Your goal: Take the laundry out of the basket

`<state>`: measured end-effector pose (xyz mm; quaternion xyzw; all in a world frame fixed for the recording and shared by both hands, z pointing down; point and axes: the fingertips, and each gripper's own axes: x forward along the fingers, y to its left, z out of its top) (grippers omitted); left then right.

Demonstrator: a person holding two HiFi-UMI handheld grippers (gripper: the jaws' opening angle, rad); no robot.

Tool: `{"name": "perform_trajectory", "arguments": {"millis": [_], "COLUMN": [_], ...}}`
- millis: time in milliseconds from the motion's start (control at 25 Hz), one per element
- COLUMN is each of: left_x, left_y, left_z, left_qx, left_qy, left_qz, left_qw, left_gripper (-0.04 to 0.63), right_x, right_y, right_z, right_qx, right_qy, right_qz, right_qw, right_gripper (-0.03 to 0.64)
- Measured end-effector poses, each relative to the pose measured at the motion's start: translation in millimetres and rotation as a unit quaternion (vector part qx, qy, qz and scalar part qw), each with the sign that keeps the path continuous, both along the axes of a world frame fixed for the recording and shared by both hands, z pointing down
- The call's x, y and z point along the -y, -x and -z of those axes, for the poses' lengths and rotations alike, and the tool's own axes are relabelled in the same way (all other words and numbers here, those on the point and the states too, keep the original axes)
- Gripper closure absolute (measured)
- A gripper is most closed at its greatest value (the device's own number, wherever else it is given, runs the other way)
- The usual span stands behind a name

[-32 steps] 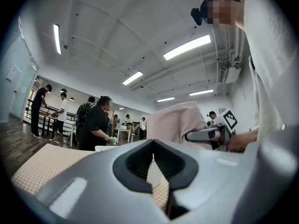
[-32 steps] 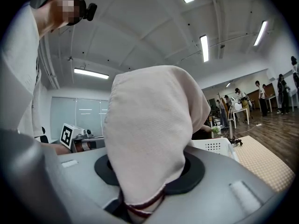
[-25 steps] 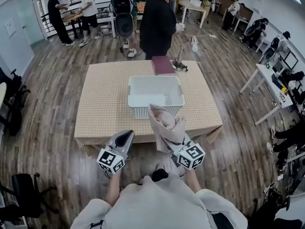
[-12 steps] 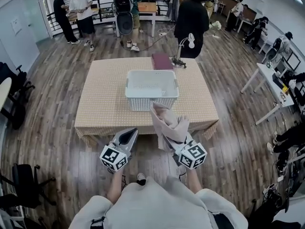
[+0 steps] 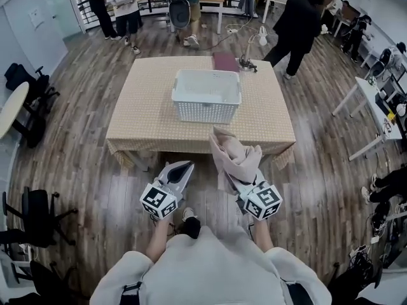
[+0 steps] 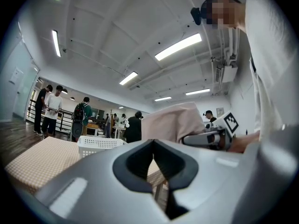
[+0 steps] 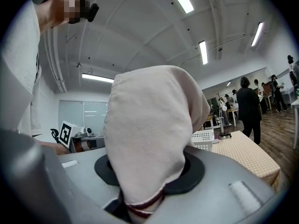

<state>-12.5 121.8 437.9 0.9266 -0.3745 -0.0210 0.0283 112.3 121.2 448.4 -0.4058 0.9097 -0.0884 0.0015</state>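
Cloth (image 5: 234,157) sits clamped in the jaws of our right gripper (image 5: 236,180), just off the near edge of the tabletop (image 5: 143,116), over wooden floor (image 5: 89,183). Our left gripper (image 5: 183,167) beside it has its jaws together on nothing. The white basket (image 5: 206,112) stands mid-tabletop, well apart from both.

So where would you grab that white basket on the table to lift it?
I'd take the basket by the rim of its near long wall, from above, on this side of the table. It stands upright and open-topped, so that thin edge should fit a gripper. The left gripper is shut and empty; the right gripper holds the cloth.
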Motion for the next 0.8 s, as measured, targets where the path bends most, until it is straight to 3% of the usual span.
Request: {"name": "perform_trajectory", "arguments": {"millis": [280,800], "left_x": [-36,-45], "left_y": [-5,-3], "left_z": [4,24], "left_qx": [0.005,-0.007], "left_qy": [-0.006,-0.019], "left_qz": [0.008,0.007], "left_qw": [0.9999,0.9998], "left_gripper": [0.588,0.588], "right_x": [-33,-39], "right_y": [-3,0], "right_z": [3,20], "right_qx": [0.003,-0.001], "right_qy": [-0.009,-0.022], "right_qz": [0.005,0.002], "right_qw": [1.000,1.000], "right_gripper": [0.439,0.439]}}
